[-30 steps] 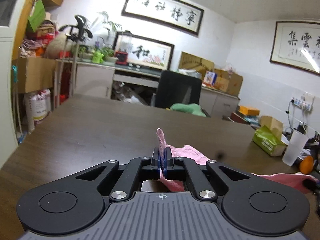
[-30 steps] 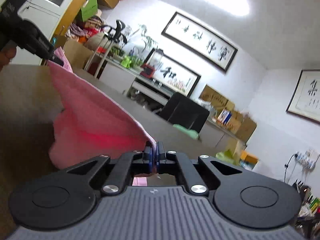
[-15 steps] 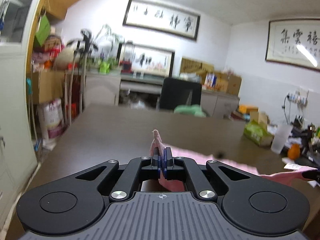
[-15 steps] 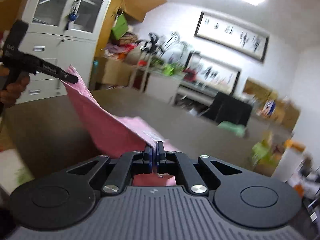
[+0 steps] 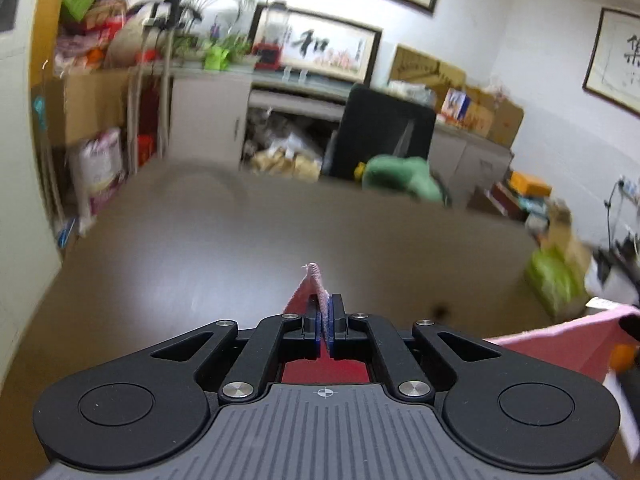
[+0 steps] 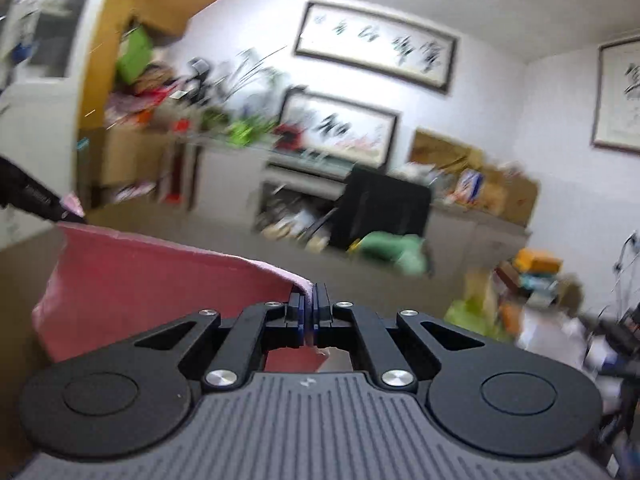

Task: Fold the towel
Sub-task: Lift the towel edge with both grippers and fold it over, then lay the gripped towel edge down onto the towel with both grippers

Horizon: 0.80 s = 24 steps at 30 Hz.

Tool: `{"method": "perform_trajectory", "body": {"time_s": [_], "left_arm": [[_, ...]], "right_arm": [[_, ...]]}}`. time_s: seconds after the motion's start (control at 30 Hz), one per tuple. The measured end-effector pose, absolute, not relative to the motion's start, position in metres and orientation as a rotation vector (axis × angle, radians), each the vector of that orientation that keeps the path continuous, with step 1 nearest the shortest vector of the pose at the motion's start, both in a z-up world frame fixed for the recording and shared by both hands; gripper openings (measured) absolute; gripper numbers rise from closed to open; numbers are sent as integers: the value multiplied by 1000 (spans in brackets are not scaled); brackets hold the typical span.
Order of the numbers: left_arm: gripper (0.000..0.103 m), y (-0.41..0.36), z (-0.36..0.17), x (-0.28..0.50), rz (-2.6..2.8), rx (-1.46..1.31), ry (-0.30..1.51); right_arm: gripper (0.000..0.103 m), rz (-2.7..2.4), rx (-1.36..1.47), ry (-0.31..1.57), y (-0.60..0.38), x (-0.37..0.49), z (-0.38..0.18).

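Left wrist — left gripper [image 5: 325, 322] & right gripper [image 6: 309, 314], jaws clamped on pink towel [image 6: 132, 276] corners.

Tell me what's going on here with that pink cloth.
A person is folding a pink towel with a handheld gripper in each hand. The left gripper is shut on one corner, a tip of cloth poking up between its fingers. The right gripper is shut on another corner. The towel's top edge runs between the two grippers, and the cloth hangs below it above the brown table. Both views are motion-blurred. No fold has been laid down yet.
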State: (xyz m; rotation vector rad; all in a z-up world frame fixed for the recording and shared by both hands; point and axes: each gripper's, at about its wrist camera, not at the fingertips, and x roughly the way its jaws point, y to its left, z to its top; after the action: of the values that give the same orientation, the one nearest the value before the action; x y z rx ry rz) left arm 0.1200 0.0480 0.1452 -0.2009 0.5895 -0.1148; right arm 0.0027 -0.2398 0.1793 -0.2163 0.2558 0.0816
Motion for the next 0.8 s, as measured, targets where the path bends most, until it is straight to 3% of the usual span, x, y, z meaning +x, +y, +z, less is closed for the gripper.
{"method": "perform_trajectory", "body": {"time_s": [0.17, 0.3, 0.47, 0.8], "left_arm": [[3, 37, 219, 141, -93, -192, 390], [4, 39, 223, 125, -109, -186, 317], [4, 45, 163, 81, -140, -148, 354], [4, 35, 19, -17, -254, -31, 660]], "right_arm": [[4, 11, -228, 99, -246, 46, 234], [4, 33, -226, 42, -253, 40, 241], [4, 102, -263, 125, -254, 5, 187], [5, 133, -277, 364, -241, -95, 46]]}}
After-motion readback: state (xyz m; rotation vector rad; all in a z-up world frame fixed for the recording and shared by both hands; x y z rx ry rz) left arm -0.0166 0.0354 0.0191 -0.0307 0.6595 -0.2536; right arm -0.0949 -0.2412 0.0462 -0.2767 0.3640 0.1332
